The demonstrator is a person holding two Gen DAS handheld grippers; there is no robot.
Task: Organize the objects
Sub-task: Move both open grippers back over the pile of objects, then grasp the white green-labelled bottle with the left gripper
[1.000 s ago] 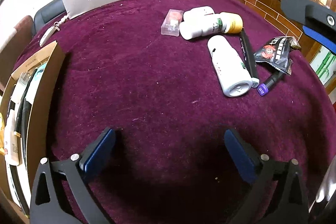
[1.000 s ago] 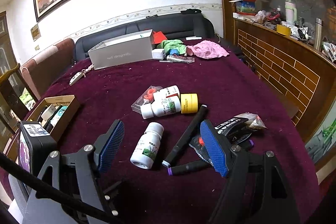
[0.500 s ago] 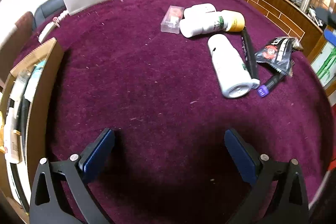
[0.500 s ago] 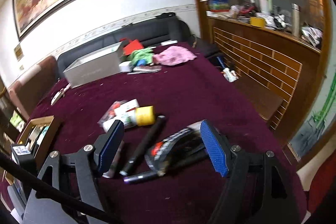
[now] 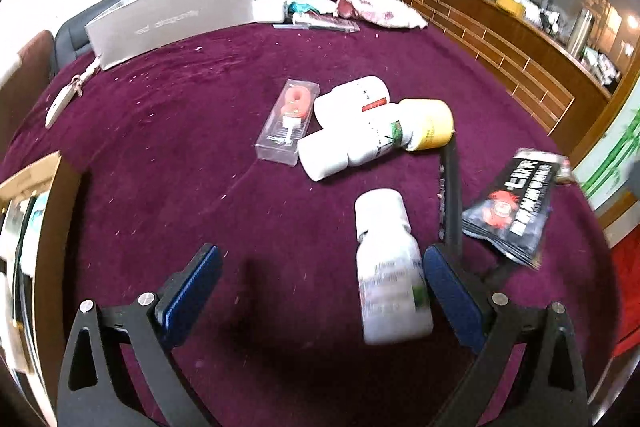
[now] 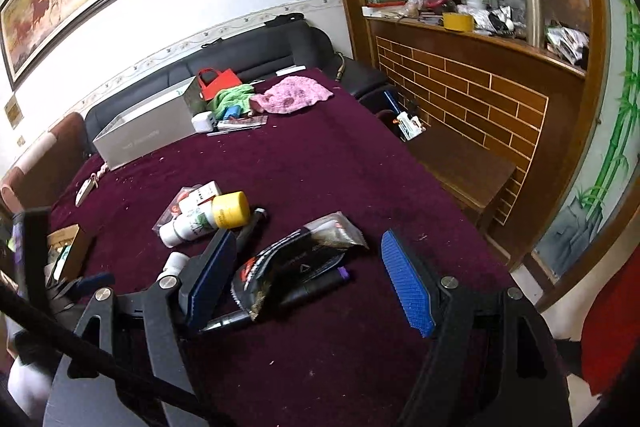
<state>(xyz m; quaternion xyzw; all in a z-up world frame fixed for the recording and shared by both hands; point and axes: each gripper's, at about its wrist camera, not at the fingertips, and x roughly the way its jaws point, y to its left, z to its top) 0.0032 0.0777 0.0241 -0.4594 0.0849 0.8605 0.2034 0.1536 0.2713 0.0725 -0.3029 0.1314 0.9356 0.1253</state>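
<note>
Left gripper (image 5: 320, 287) slid over white bottle (image 5: 390, 267), jaws closing slightly

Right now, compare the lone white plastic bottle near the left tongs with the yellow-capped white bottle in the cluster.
The lone white plastic bottle has a white cap; the yellow-capped white bottle has a wide yellow one. The lone bottle lies apart, between the left tongs; the yellow-capped one touches its neighbours. Both lie on their sides.

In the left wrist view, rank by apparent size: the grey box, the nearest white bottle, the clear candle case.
1. grey box
2. nearest white bottle, though closeness to the camera enlarges it
3. clear candle case
</note>
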